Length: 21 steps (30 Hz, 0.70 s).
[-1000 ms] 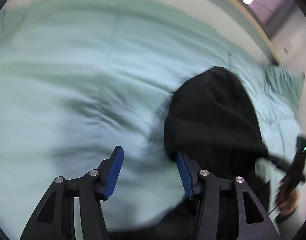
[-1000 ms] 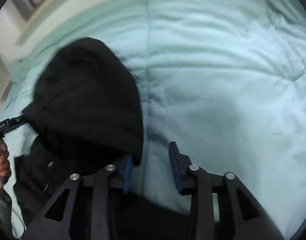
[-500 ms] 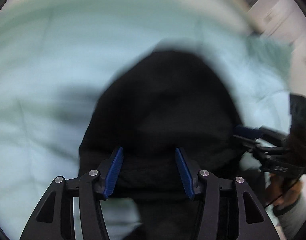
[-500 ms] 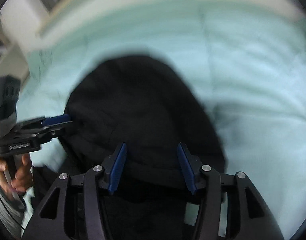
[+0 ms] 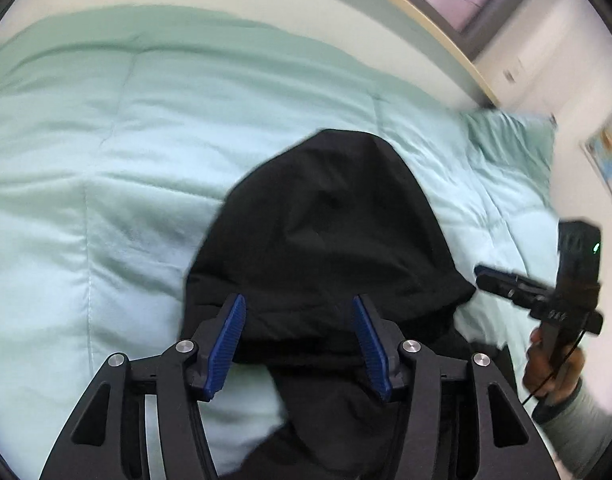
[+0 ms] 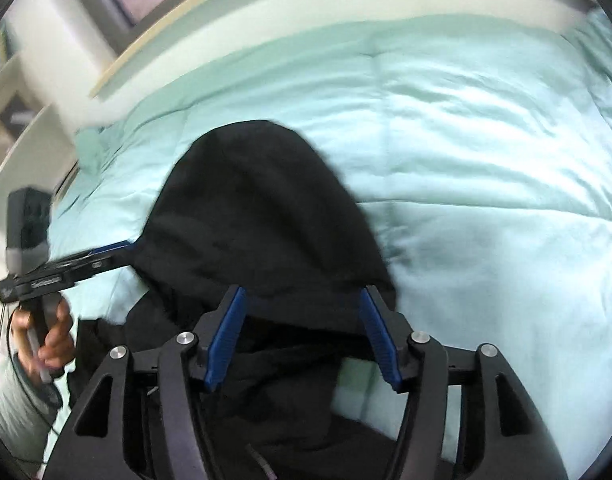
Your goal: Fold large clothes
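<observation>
Both grippers shifted over the black hoodie (image 5: 325, 240), right gripper (image 6: 302, 336) just opened, left gripper (image 5: 300, 344) released, hood lying rounded on quilt (image 5: 106, 140).

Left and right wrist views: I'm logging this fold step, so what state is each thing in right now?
Black hooded garment: lying on the quilt, hood spread flat and pointing away, gripped by neither gripper.
Light green quilted bedspread: spread out, lightly wrinkled.
Left gripper: open above the hood's base, blue fingers apart.
Right gripper: open above the hood's base, jaws just opened wider, nothing pinched.
</observation>
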Motion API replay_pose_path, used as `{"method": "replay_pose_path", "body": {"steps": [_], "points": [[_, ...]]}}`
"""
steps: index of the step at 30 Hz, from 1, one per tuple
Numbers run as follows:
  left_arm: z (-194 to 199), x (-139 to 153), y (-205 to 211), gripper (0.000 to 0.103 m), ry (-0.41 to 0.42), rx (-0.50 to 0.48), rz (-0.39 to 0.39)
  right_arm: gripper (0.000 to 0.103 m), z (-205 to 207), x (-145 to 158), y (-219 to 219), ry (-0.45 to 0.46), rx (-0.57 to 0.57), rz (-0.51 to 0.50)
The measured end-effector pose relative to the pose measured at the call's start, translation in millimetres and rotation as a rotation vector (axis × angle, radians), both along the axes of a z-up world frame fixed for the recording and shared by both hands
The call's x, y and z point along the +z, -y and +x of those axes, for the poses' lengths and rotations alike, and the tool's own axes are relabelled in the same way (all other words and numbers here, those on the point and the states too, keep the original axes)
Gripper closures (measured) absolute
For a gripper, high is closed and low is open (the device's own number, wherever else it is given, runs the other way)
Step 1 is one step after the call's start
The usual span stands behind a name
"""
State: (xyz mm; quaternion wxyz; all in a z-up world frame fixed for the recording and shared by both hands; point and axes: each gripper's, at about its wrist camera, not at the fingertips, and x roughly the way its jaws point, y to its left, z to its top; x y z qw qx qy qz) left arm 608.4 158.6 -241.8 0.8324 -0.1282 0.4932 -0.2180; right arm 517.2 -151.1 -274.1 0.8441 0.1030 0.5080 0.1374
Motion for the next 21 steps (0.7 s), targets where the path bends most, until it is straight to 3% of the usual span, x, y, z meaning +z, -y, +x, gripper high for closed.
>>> {"method": "replay_pose_path", "body": {"steps": [2,4,7,13,14,16,19,21], "points": [[15.4,-25.2,5.6,0.046,-0.092,0.011,0.055,0.040,17.8,-30.7,-7.9,-0.106,-0.005,-0.034],[13.8,-42.7,16.6,0.046,-0.130,-0.010,0.125,0.040,24.9,-61.3,-10.9,-0.185,0.005,-0.002],[11.5,-31.5,26.6,0.046,-0.093,-0.039,0.200,0.040,24.0,-58.4,-7.4,-0.182,0.012,0.022],[1.1,34.3,5.6,0.044,0.055,-0.049,0.147,0.040,23.2,-9.6,5.9,-0.079,0.077,0.063],[5.7,44.9,3.1,0.037,0.073,-0.033,0.128,0.039,27.5,-3.0,6.5,-0.062,0.084,0.068],[25.7,51.1,1.2,0.027,0.061,-0.041,0.070,0.035,40.1,4.8,3.1,-0.037,0.098,0.058],[58.3,49.8,-8.0,0.027,0.021,-0.077,0.096,0.033,63.2,4.2,-9.1,-0.044,0.125,0.032],[72.8,41.5,-15.7,0.027,-0.011,-0.101,0.055,0.033,79.0,-0.7,-18.7,-0.063,0.150,0.034]]}}
